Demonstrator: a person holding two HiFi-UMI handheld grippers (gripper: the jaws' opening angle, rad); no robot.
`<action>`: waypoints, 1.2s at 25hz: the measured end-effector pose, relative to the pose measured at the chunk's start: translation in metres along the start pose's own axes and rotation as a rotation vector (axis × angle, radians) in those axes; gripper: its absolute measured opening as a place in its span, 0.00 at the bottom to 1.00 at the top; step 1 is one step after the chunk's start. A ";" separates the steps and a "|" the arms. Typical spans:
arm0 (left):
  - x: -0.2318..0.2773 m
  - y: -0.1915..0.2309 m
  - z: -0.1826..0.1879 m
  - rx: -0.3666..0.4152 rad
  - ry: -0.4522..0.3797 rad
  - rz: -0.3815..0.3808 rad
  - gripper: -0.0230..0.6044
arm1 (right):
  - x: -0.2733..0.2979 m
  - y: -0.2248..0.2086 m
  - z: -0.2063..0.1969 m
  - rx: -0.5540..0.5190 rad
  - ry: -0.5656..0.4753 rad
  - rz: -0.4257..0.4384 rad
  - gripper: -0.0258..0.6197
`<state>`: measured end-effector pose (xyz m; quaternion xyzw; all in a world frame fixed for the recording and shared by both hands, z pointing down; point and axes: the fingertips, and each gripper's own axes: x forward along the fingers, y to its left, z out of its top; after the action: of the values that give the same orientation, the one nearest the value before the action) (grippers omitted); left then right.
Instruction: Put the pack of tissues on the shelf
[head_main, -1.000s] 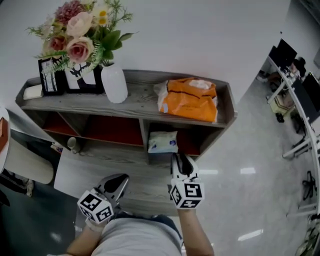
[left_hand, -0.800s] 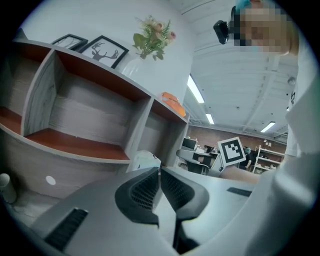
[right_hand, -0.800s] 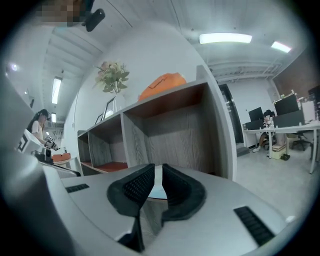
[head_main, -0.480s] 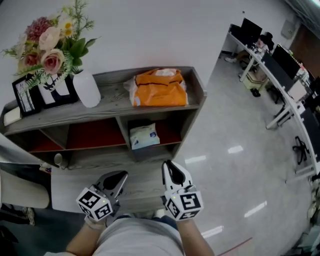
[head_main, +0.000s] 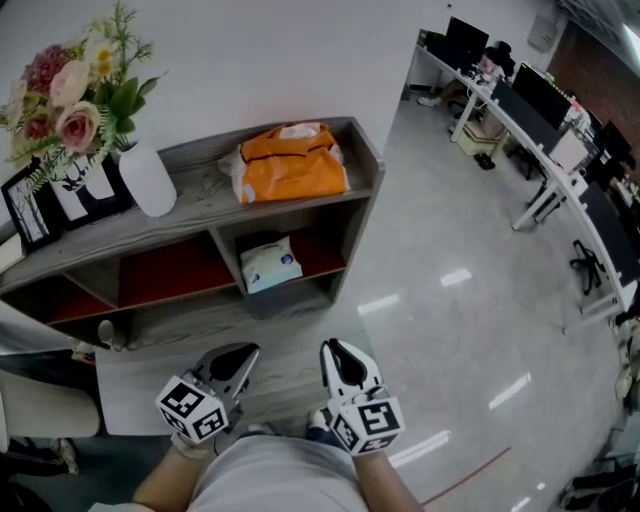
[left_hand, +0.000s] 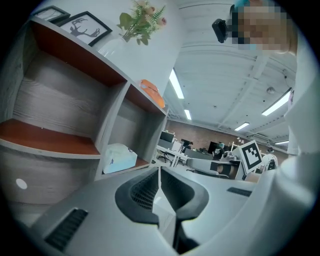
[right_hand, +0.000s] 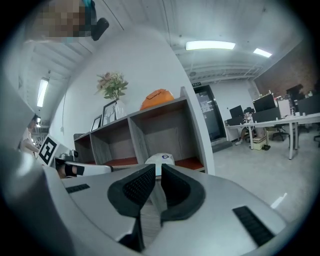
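Note:
The pale blue-and-white pack of tissues (head_main: 268, 265) lies in the lower right compartment of the grey wooden shelf (head_main: 366, 160). It also shows in the left gripper view (left_hand: 120, 157) and, past the jaws, in the right gripper view (right_hand: 160, 160). My right gripper (head_main: 338, 352) hangs well back from the shelf, over the floor near my body. Its jaws stand almost together with nothing between them (right_hand: 155, 169). My left gripper (head_main: 236, 357) is beside it, jaws together and empty (left_hand: 160, 171).
An orange bag (head_main: 292, 163), a white vase (head_main: 147, 178) of flowers and framed pictures (head_main: 25, 210) stand on the shelf's top. The left compartments have red backs. Office desks with monitors (head_main: 540, 110) line the far right across the shiny floor.
My right gripper has drawn back from the compartment, leaving the pack inside. The head view has swung right, so the shelf now sits farther left. The left gripper has barely moved.

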<state>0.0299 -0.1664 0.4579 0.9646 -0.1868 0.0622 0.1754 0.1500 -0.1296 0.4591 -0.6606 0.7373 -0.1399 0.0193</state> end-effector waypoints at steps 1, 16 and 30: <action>0.001 -0.001 -0.001 -0.001 0.003 -0.005 0.08 | -0.001 0.000 -0.001 0.003 0.001 -0.005 0.11; 0.004 -0.001 -0.003 -0.005 0.009 -0.033 0.08 | -0.009 0.002 -0.004 -0.021 -0.005 -0.023 0.11; -0.001 0.008 0.000 0.016 -0.006 -0.002 0.08 | -0.006 0.004 -0.004 -0.027 -0.006 -0.016 0.11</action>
<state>0.0260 -0.1731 0.4598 0.9663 -0.1860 0.0607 0.1673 0.1458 -0.1228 0.4605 -0.6671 0.7338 -0.1281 0.0112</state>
